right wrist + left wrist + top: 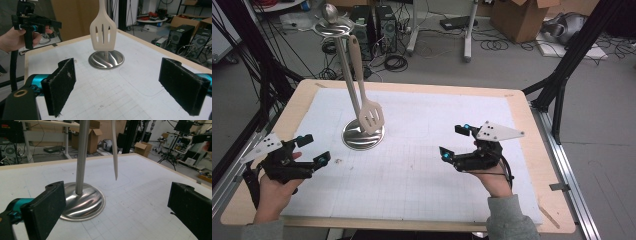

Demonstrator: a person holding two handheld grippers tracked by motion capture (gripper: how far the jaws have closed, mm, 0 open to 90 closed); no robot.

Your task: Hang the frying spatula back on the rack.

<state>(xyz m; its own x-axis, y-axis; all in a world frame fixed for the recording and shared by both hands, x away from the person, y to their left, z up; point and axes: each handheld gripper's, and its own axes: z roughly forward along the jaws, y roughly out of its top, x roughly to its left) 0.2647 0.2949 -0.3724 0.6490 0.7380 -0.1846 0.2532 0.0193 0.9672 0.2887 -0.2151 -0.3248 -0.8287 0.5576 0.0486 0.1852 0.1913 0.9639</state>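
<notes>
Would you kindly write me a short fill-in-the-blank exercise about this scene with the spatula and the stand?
1. The slotted spatula hangs from a metal ____.
2. The stand's round base rests on a white ____ mat.
3. Both the left hand-held gripper and the right hand-held gripper have their jaws ____.

Missing words: stand; gridded; open
</notes>
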